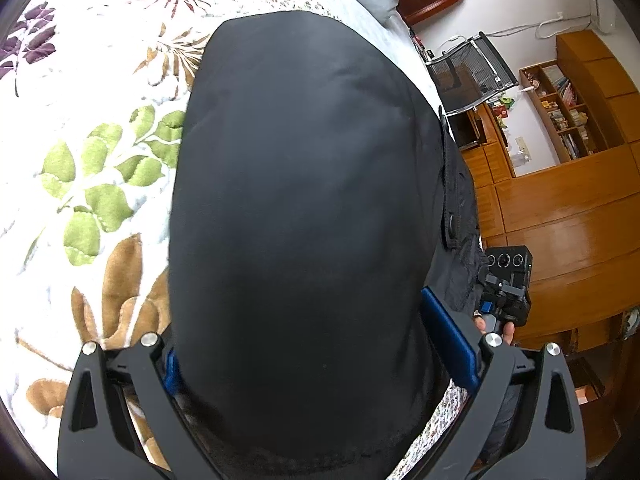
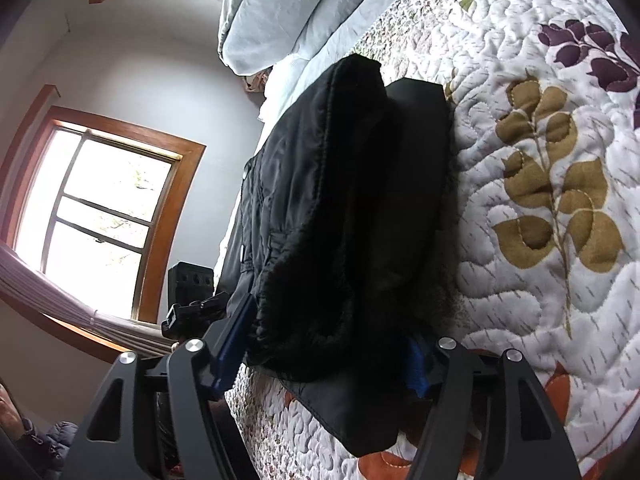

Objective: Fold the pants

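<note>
Black pants (image 1: 296,200) lie bunched and partly folded on a floral quilted bed (image 1: 80,184), smooth padded fabric uppermost, a fleecy dark lining (image 2: 332,216) turned outward along one edge, snap buttons showing at the side.

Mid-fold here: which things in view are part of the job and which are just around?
Job:
black pants
left claw
right claw
floral quilt

Just around:
grey pillow
office chair
wooden shelves
window
</note>
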Tool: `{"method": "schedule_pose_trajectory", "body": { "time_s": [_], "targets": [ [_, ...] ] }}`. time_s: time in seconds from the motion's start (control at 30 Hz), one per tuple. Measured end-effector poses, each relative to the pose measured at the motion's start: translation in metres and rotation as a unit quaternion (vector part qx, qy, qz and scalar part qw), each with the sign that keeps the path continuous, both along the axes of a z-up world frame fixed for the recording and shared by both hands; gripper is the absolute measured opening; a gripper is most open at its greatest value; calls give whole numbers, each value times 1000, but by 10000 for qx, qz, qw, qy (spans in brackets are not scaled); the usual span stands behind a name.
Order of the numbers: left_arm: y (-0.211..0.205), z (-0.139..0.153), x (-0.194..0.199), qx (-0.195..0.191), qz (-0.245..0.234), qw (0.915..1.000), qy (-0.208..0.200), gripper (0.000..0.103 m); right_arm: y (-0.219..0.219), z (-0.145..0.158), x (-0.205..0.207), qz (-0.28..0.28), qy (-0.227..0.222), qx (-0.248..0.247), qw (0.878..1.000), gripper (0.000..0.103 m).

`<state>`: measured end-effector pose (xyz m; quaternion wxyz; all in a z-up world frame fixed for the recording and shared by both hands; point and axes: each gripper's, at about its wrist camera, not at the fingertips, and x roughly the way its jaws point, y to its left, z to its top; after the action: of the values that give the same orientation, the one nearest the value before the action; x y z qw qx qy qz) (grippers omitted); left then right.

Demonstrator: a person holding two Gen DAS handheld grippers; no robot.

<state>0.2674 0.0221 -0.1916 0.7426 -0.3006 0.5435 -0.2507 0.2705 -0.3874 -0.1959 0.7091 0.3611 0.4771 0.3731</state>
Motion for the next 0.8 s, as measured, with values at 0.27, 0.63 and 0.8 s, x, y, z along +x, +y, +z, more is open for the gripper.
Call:
{"method": "schedule_pose_trajectory", "body": {
  "time_s": [0.27, 0.63, 0.8],
  "targets": [
    [27, 4, -7, 190, 94, 9997, -94, 98, -21, -4, -17, -123, 19, 51, 9999, 69],
    [79, 19, -36, 454, 666, 9966, -156, 100, -85, 16, -74, -728, 14, -386, 9966, 74],
    [86, 42, -52, 571, 984, 9928, -369, 100, -86, 40, -105, -862, -203, -688, 9937, 76]
  ]
}}
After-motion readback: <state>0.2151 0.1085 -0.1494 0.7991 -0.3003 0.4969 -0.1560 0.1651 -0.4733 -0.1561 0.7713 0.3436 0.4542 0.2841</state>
